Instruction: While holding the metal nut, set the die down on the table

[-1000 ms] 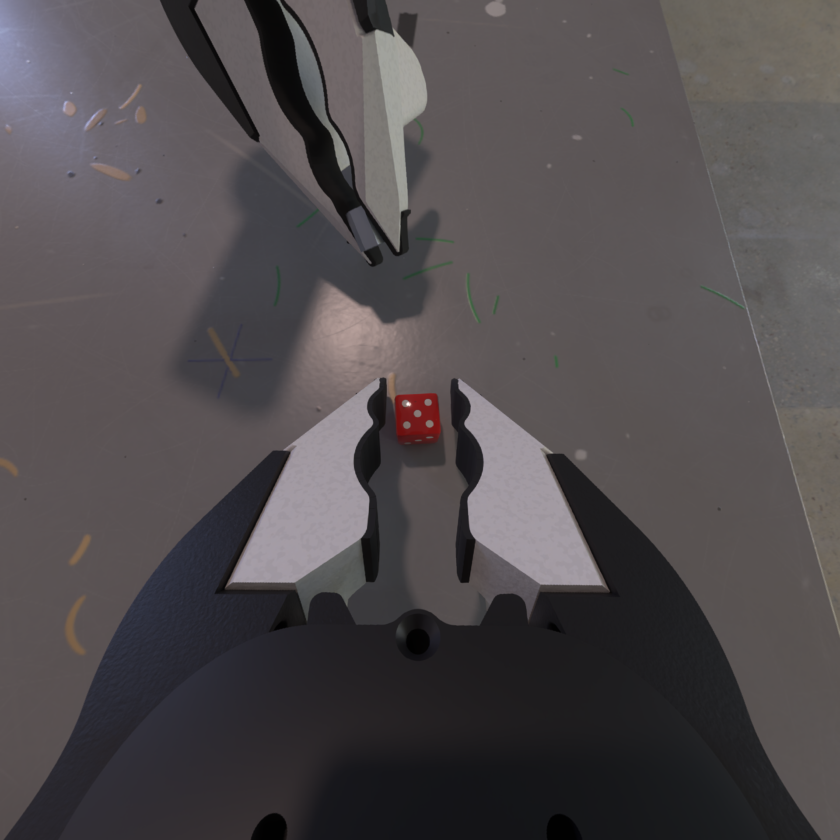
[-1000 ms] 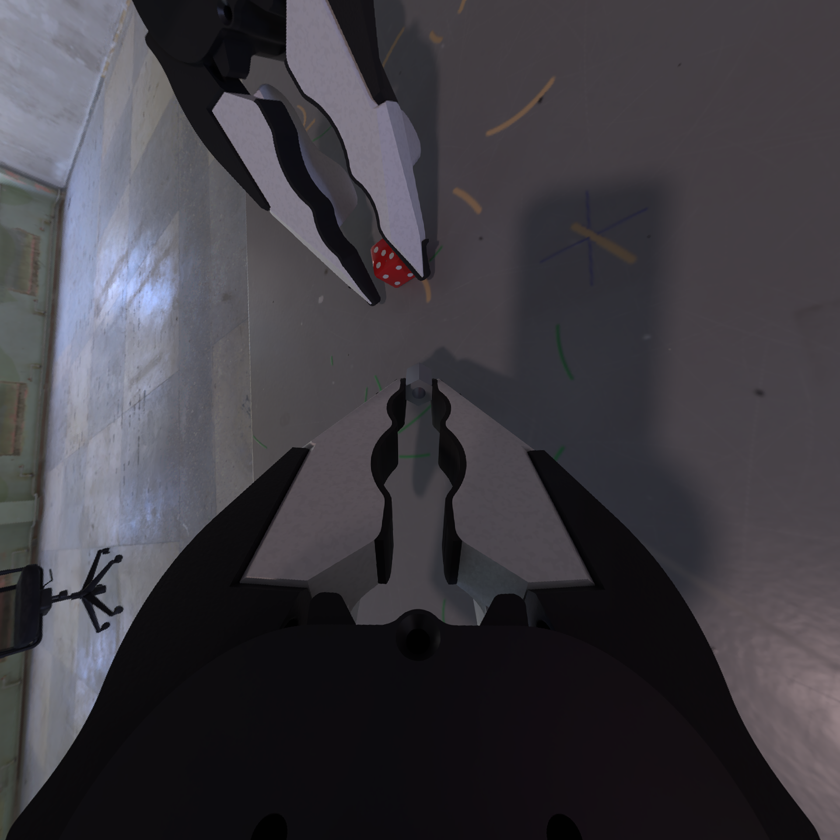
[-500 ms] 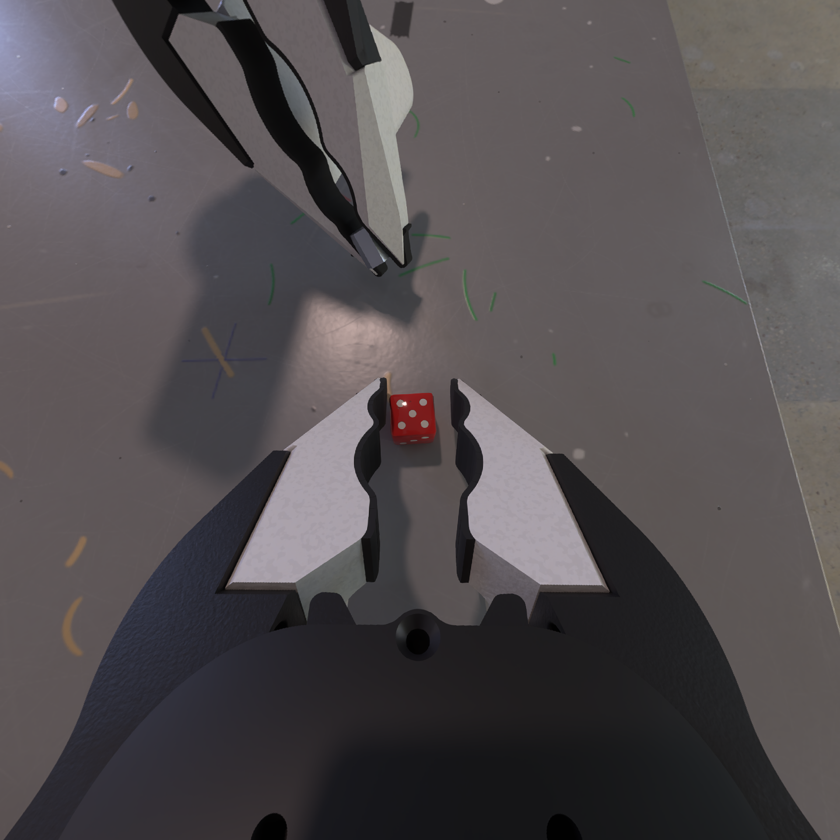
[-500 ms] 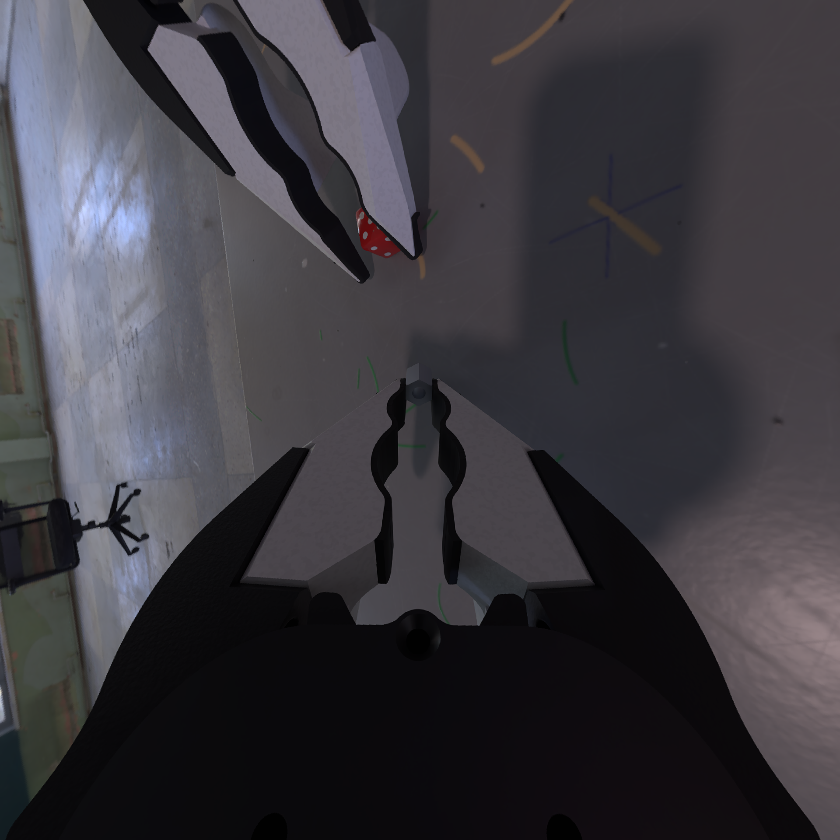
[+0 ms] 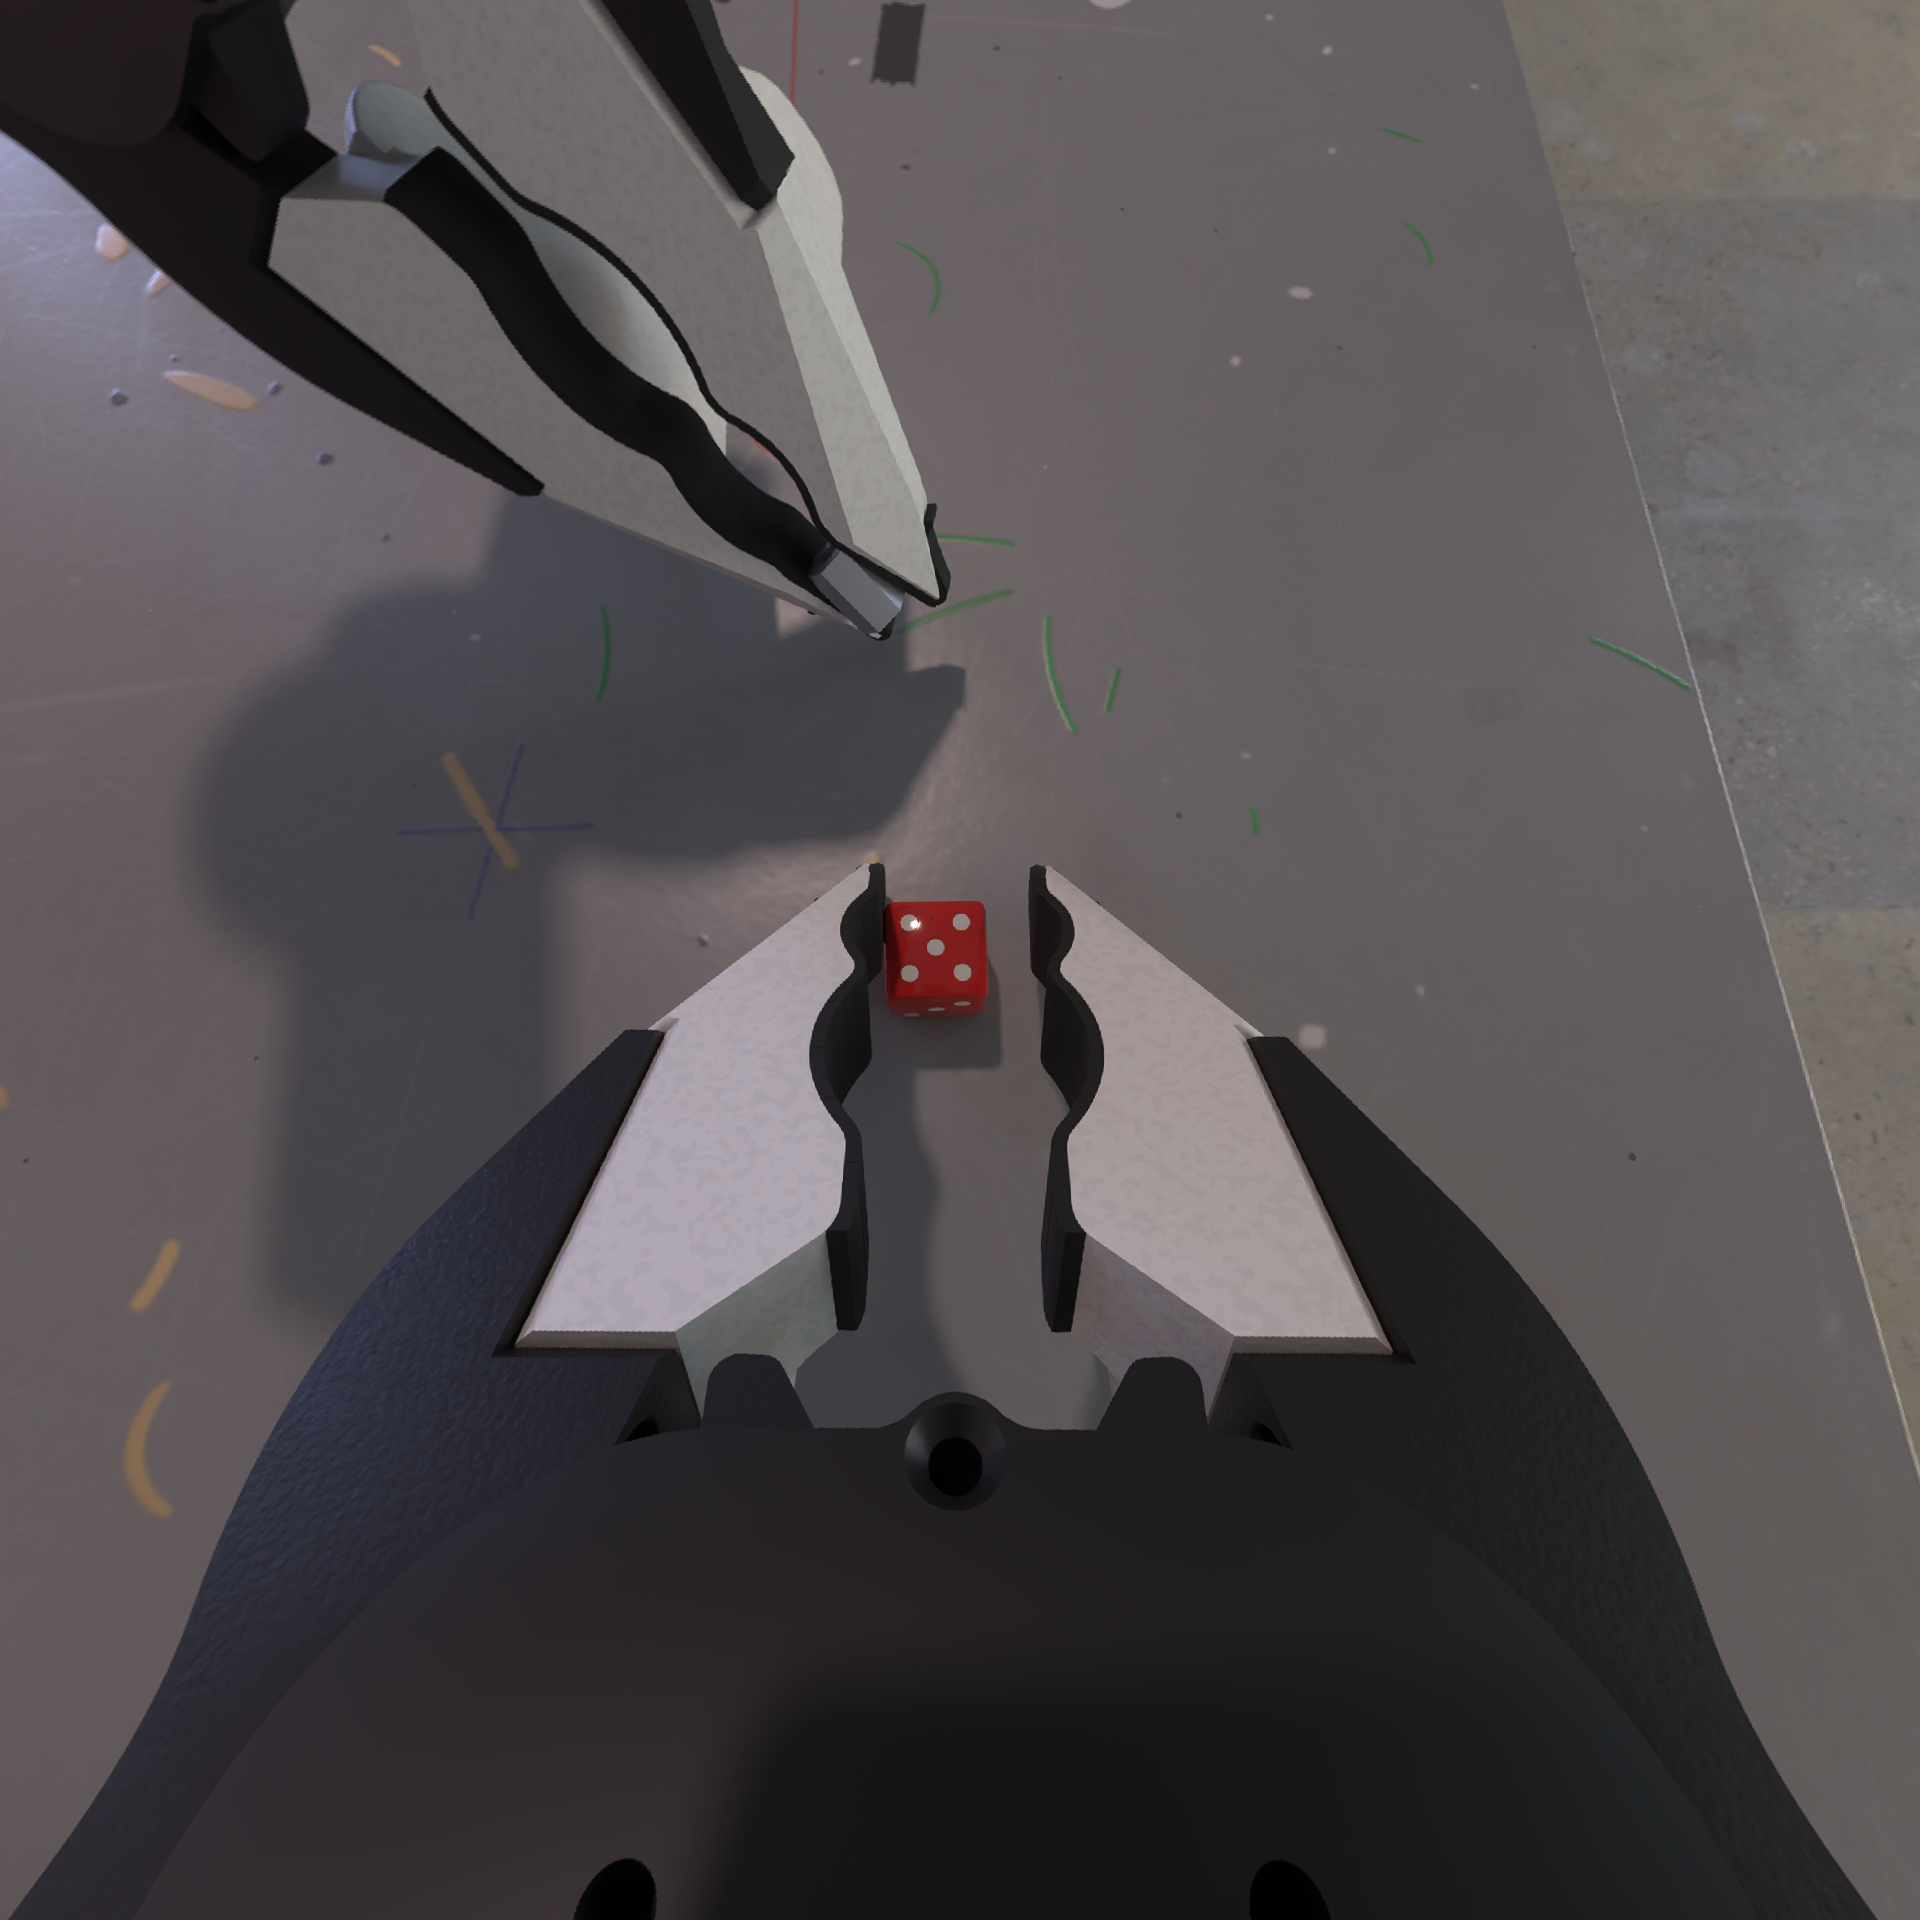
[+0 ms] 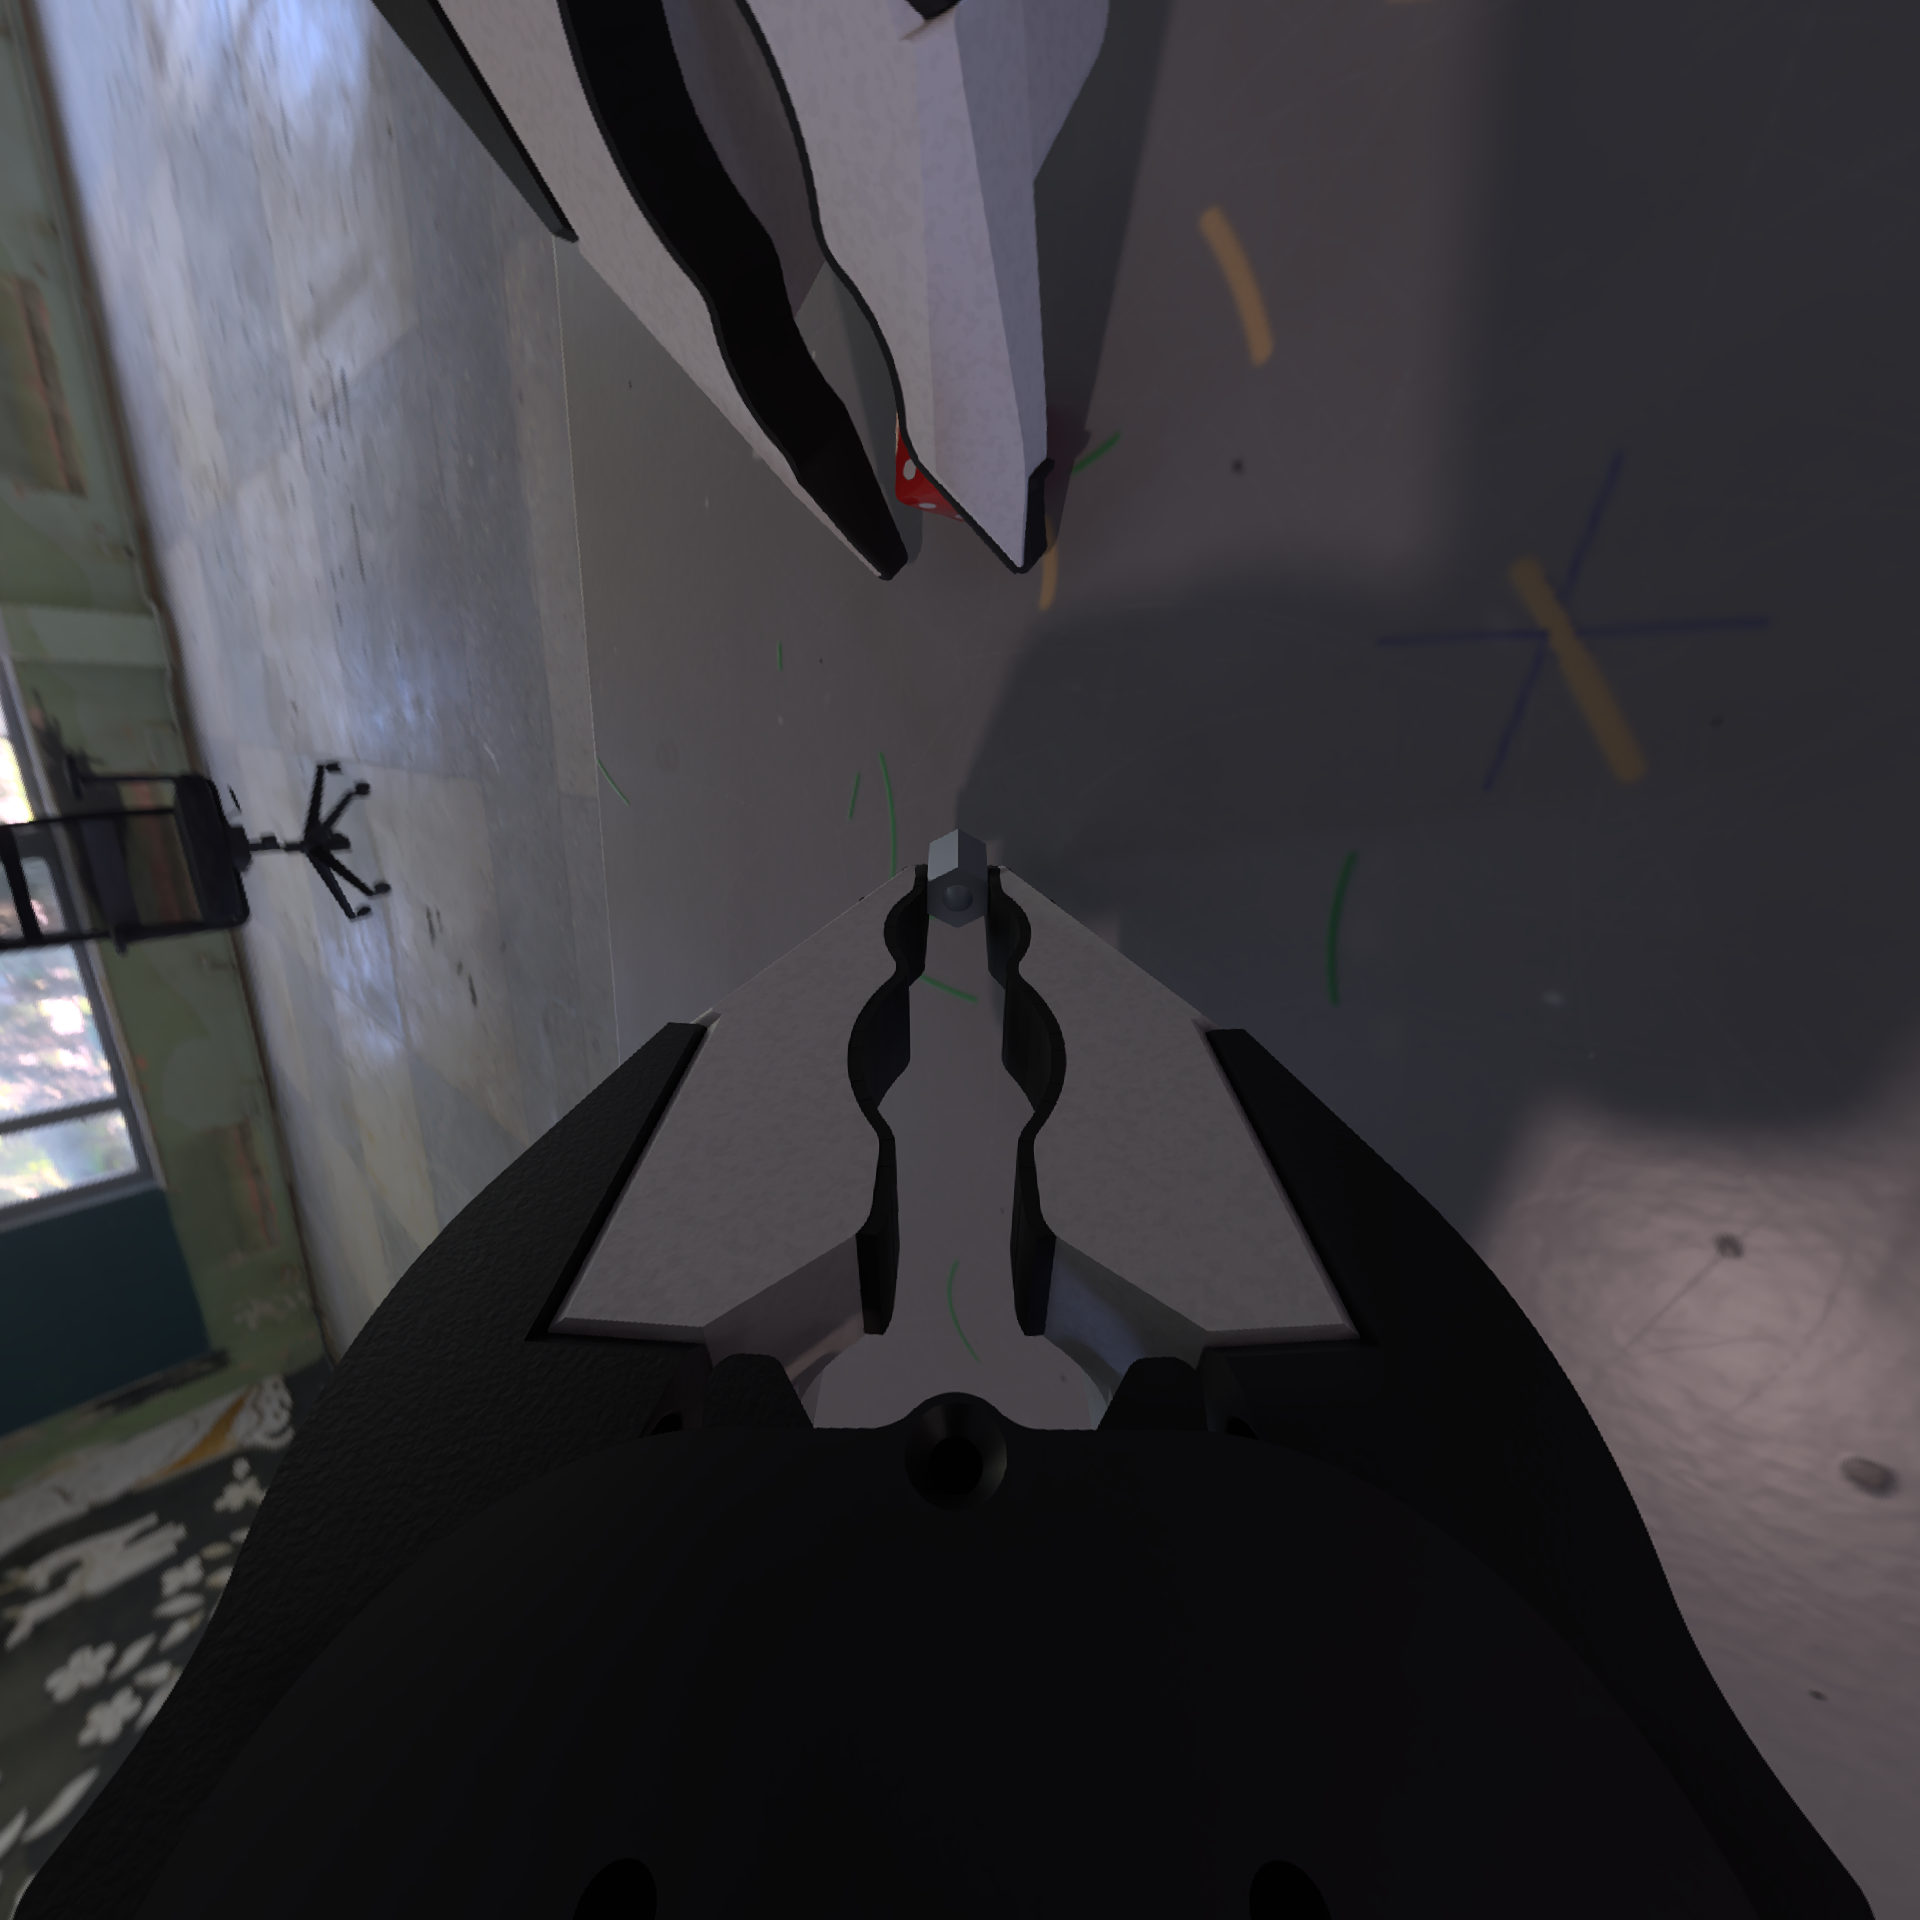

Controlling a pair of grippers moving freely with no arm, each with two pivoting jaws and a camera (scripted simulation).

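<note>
Between the parted fingers of the left hand-held gripper (image 5: 954,904), the small red white-pipped die (image 5: 934,958) sits released on the grey bench (image 5: 1351,831). Beyond, the right hand-held gripper (image 6: 957,883) clamps the grey hexagonal metal nut (image 6: 954,879) at its tips, as the task requires.

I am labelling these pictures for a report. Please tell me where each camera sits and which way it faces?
Left wrist view: on the left gripper, looking down along its open fingers at the die on the table.
Right wrist view: on the right gripper, looking along its fingers, shut on the nut, across the table toward a window.
Shared: both grippers, die, nut, table.
</note>
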